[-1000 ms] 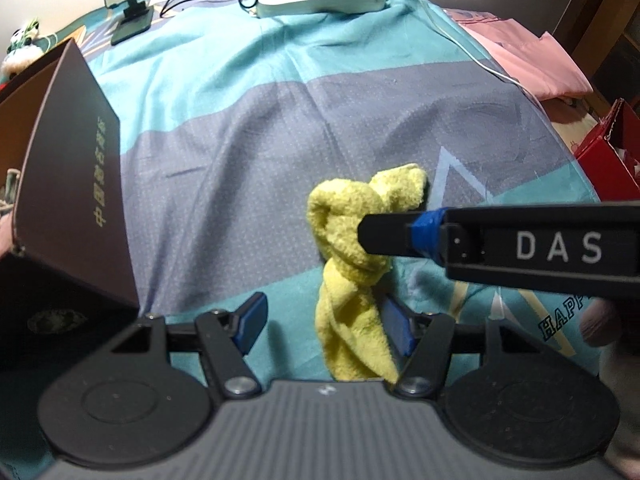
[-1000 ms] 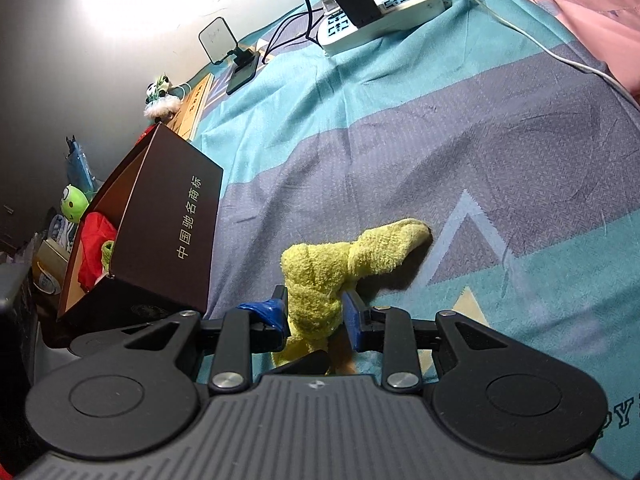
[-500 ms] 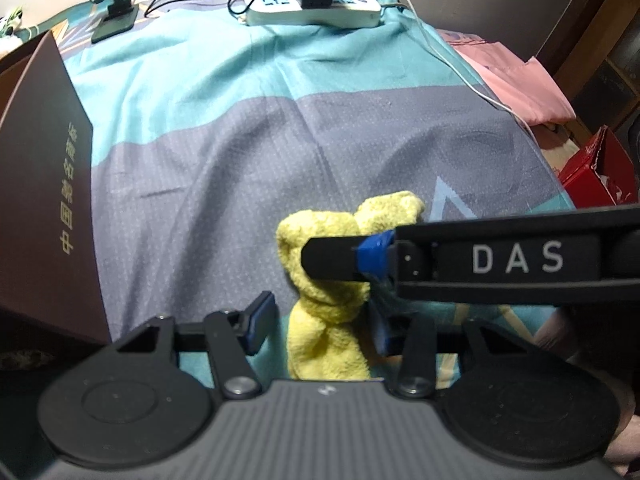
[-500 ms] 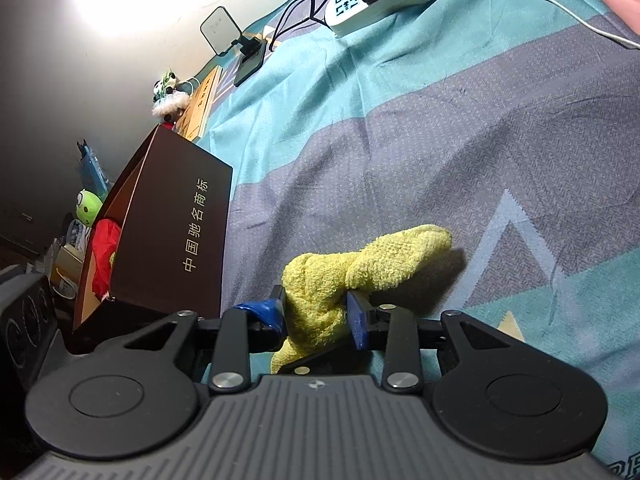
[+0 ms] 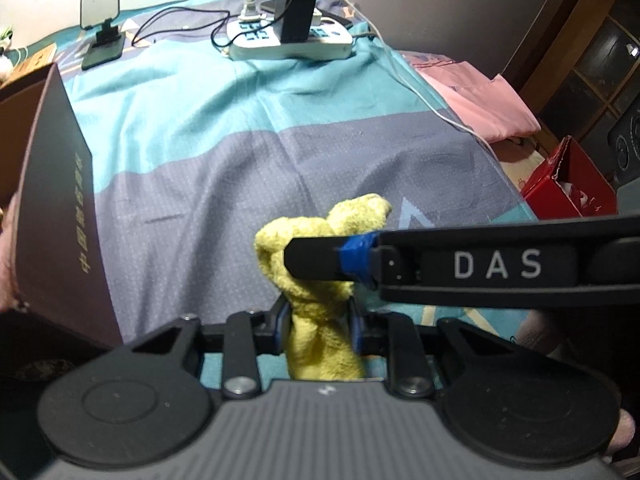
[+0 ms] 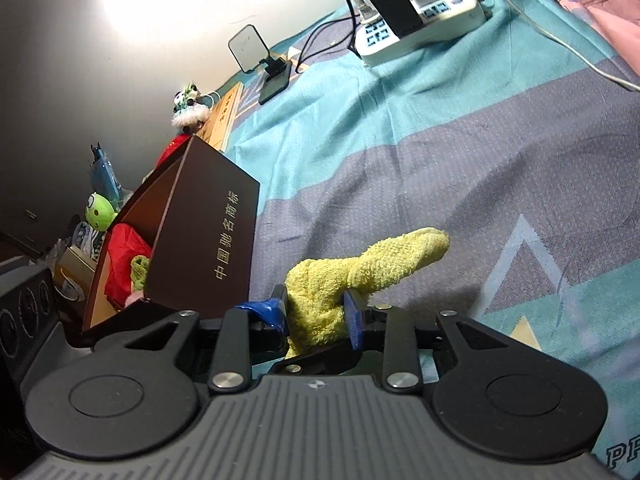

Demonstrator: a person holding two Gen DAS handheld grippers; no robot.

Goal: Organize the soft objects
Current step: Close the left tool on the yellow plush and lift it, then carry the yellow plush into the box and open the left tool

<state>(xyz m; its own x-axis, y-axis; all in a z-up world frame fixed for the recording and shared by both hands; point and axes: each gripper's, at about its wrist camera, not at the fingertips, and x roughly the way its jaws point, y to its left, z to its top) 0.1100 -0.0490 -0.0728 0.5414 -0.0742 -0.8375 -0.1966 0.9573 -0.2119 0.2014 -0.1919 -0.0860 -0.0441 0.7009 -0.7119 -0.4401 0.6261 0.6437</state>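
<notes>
1. Bed sheet (image 5: 208,140) in teal and grey bands covers the surface; a white power strip (image 5: 292,38) with a black adapter and cables sits at its far edge, a phone stand (image 5: 102,36) near the far left corner.
2. Pink cloth (image 5: 480,100) lies along the right edge; a red box (image 5: 568,184) stands just beyond it.
3. Dark brown box (image 6: 200,236) stands open at the left edge, its flap with pale lettering facing the middle; red fabric (image 6: 124,260) shows inside.
4. Yellow towel (image 5: 320,280), knotted, sits toward the near edge, between the brown box and the right side; one loose end points away to the right.
5. Left gripper (image 5: 318,328): jaws have just been closing, and both blue pads now press the towel's lower end.
6. Right gripper (image 6: 316,316): jaws have just narrowed slightly; they pinch the knotted bulk of the towel. In the left wrist view, its finger (image 5: 316,258) reaches in from the right across the knot.
</notes>
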